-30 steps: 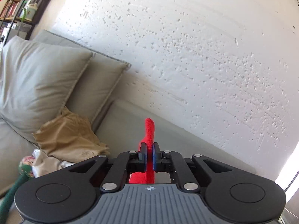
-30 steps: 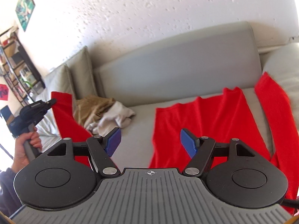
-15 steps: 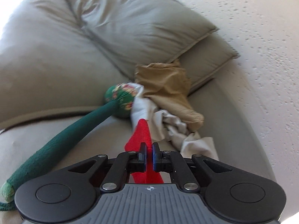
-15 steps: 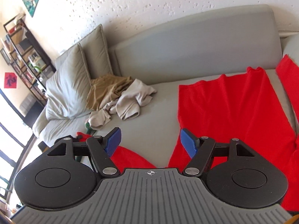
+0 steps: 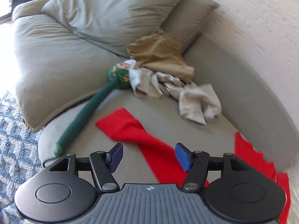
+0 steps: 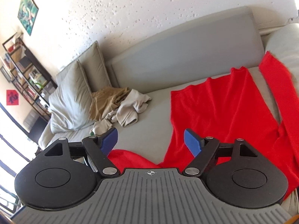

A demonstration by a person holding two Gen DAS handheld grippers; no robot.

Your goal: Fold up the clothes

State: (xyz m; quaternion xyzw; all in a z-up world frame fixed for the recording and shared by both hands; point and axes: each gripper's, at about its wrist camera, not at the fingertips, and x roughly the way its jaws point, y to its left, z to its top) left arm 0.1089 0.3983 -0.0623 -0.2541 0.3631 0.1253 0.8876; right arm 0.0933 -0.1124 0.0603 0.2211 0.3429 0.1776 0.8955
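Spanning both views: grey sofa [image 6: 186, 43], cushions [image 5: 119, 13] stacked at its left end. Red garment [image 6: 224, 108] lies spread flat on the seat, one sleeve [image 5: 130, 128] stretched across the cushion toward the left side. Tan and beige clothes pile [image 5: 168, 69] sits crumpled beside the cushions, apart from the red piece. Green knitted toy [image 5: 89, 115] lies touching that pile. Left gripper [image 5: 149, 156] hovers above the sleeve, fingers wide, gripping nothing. Right gripper [image 6: 150, 141] over the seat, fingers wide too, empty.
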